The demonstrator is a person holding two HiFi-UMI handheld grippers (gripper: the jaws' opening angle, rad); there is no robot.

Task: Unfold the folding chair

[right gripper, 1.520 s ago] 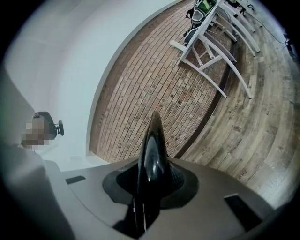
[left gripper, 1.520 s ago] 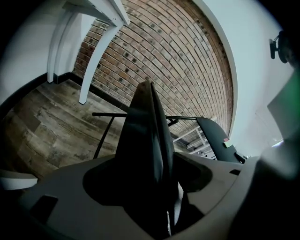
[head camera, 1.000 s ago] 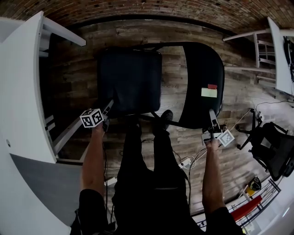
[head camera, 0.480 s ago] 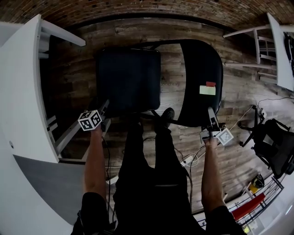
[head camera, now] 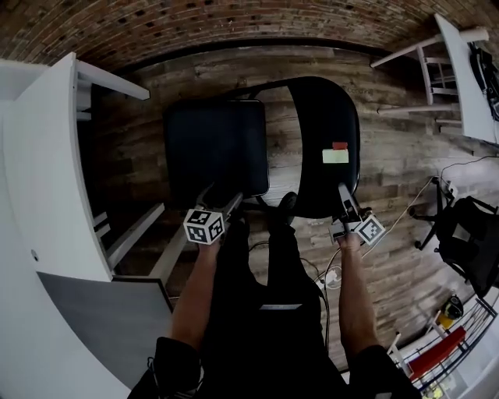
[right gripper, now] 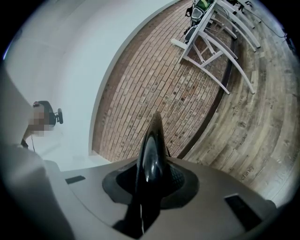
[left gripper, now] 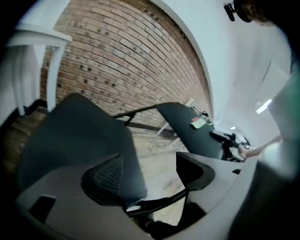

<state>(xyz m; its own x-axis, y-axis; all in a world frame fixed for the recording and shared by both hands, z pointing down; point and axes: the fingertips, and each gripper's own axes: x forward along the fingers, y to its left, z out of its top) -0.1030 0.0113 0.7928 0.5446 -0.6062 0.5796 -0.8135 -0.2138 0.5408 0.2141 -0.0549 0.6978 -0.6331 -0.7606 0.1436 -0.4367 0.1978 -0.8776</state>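
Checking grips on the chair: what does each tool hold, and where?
Right tool is shut on the backrest, at its near edge. Left tool holds nothing: its jaws have just been opening, with nothing between them.

The floor (head camera: 405, 156) is grey-brown wood plank. A red brick wall (head camera: 234, 17) bounds it at the top of the head view, with a dark strip (head camera: 234, 47) along its base. One white table (head camera: 39, 156) stands at the left, and a second white table (head camera: 460, 86) at the upper right. A black office chair (head camera: 468, 241) stands at the right, near loose cables (head camera: 405, 206) on the floor. Lighting is even.
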